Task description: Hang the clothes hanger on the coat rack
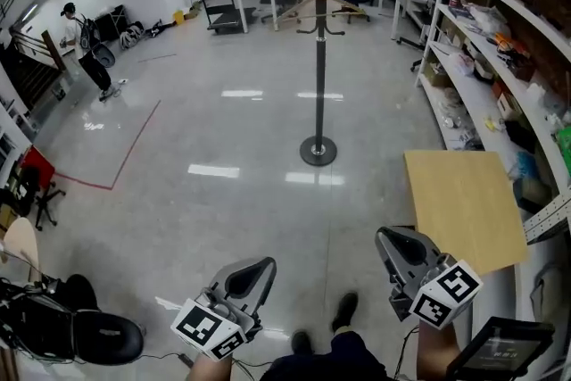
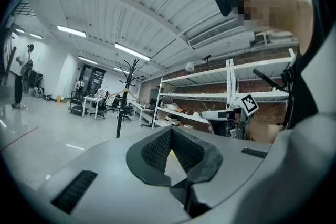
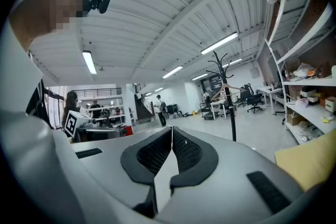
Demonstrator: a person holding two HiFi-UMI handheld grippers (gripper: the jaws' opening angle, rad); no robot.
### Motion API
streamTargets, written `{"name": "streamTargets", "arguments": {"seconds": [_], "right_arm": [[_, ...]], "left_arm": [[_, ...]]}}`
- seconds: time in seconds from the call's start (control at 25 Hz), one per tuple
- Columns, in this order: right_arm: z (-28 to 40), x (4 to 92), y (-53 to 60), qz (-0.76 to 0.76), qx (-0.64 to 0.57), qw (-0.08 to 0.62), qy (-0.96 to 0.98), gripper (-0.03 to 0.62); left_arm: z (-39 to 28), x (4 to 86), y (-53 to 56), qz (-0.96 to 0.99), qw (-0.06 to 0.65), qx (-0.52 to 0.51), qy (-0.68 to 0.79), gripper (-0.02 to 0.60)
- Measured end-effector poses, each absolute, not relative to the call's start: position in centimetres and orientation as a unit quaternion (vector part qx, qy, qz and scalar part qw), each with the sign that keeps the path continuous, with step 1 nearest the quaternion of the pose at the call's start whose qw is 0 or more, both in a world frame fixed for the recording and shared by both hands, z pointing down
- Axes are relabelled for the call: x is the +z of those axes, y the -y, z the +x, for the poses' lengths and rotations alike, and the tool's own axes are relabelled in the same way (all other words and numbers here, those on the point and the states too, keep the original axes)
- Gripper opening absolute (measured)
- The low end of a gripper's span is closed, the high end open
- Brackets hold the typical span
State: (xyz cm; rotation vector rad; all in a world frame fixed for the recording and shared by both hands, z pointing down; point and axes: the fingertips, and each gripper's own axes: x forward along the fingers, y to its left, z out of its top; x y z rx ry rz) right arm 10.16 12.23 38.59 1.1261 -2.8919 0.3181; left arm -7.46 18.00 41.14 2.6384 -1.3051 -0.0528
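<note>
Where the room opens out, a glossy grey floor (image 1: 223,129) takes up most of the head view, with ceiling lights reflected in it as pale bars. Red tape line on it at left.

Long open shelving (image 1: 500,58) runs down the right wall, its tiers crowded with boxes and bags too small to name.

Black coat rack (image 1: 319,76) stands alone mid-floor on a round base, curved hooks at the top. Well apart from both grippers.

Pale wooden tabletop (image 1: 464,201) sits at right, beside the shelving, just beyond the right gripper.

One person (image 1: 87,49) stands far off at left by a stair rail.

Wooden clothes hanger (image 1: 326,3) hangs high on the coat rack, its arms spread to either side of the pole. Which hook carries it is too small to tell.

Left gripper (image 1: 252,266) is at the near bottom edge, pointing level into the room. Its own view shows the ribbed black pads pressed together at the tips, nothing between them.

Right gripper (image 1: 399,238) is alongside it, likewise level. Pads meet at the tips, nothing pinched.

Each gripper carries a marker cube (image 1: 207,327) at its rear.
</note>
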Motion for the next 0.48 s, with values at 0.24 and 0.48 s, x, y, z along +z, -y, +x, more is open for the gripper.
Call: {"name": "streamTargets", "arguments": {"seconds": [0.24,0.48], "right_arm": [[10.3,37.8,-17.0,0.373,0.08,0.03,0.924,0.008],[12.9,36.3,-22.3,0.373,0.071,0.005,0.925,0.008]], "left_arm": [[-7.2,40.6,-22.1,0.89,0.086,-0.027,0.448,-0.002],[-5.2,39.5,-26.6,0.882,0.087,-0.021,0.462,-0.002]]}}
